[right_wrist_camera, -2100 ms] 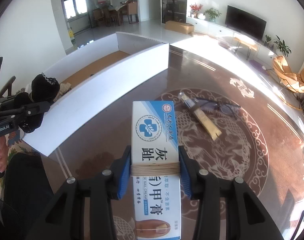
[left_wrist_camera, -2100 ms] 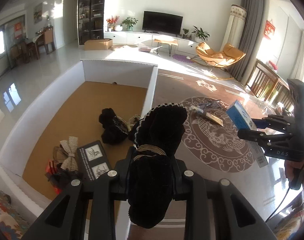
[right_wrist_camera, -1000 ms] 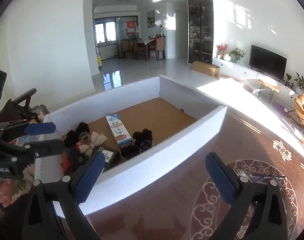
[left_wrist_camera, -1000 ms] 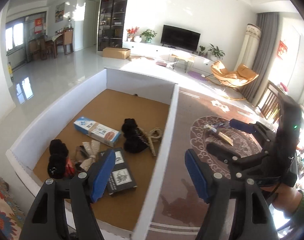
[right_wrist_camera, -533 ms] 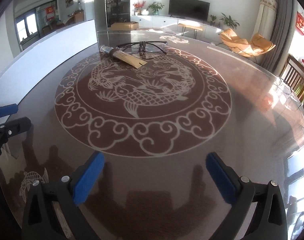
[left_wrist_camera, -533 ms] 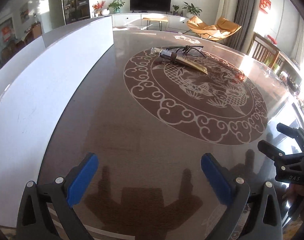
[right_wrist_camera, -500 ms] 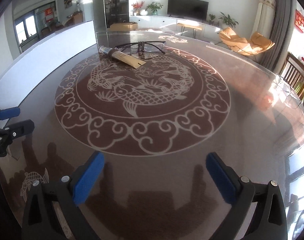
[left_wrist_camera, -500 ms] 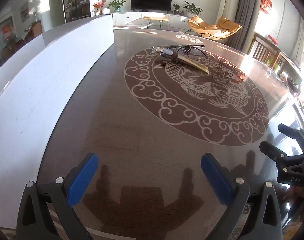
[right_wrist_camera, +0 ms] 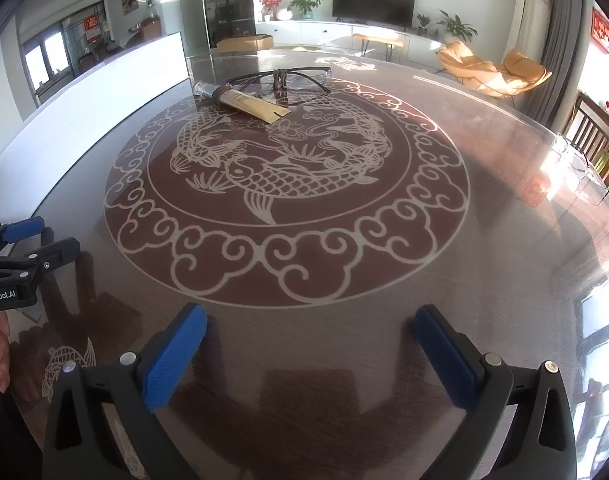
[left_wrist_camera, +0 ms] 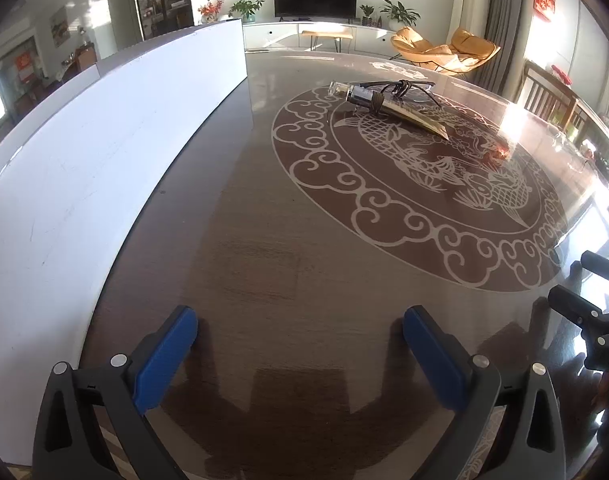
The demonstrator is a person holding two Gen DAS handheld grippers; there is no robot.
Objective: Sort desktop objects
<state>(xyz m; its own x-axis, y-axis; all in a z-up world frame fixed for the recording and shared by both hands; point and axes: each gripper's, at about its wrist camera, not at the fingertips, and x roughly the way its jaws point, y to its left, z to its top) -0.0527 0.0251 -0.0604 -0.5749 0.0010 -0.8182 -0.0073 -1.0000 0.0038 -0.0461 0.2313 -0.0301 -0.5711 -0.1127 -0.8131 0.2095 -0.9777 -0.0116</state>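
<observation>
A gold tube (left_wrist_camera: 400,109) (right_wrist_camera: 246,104) with a clear cap lies on the far part of the round brown table, and black-framed glasses (left_wrist_camera: 404,89) (right_wrist_camera: 282,78) lie just behind it, touching it. My left gripper (left_wrist_camera: 300,332) is open and empty, low over the table's near edge beside the white box wall (left_wrist_camera: 104,152). My right gripper (right_wrist_camera: 310,330) is open and empty, low over the near table. Each gripper shows at the edge of the other's view: the right gripper (left_wrist_camera: 584,280) and the left gripper (right_wrist_camera: 40,238).
The white box (right_wrist_camera: 104,80) stands along the table's left side; its inside is hidden. The table (right_wrist_camera: 304,280) carries a carp and cloud pattern. Wooden chairs (left_wrist_camera: 552,96) stand past its right edge. A living room with a television lies beyond.
Two seconds ago the grippers held a black pouch and a blue-white carton; these then lay in the box. Both grippers came down open over the table. In the last half second, almost nothing moved.
</observation>
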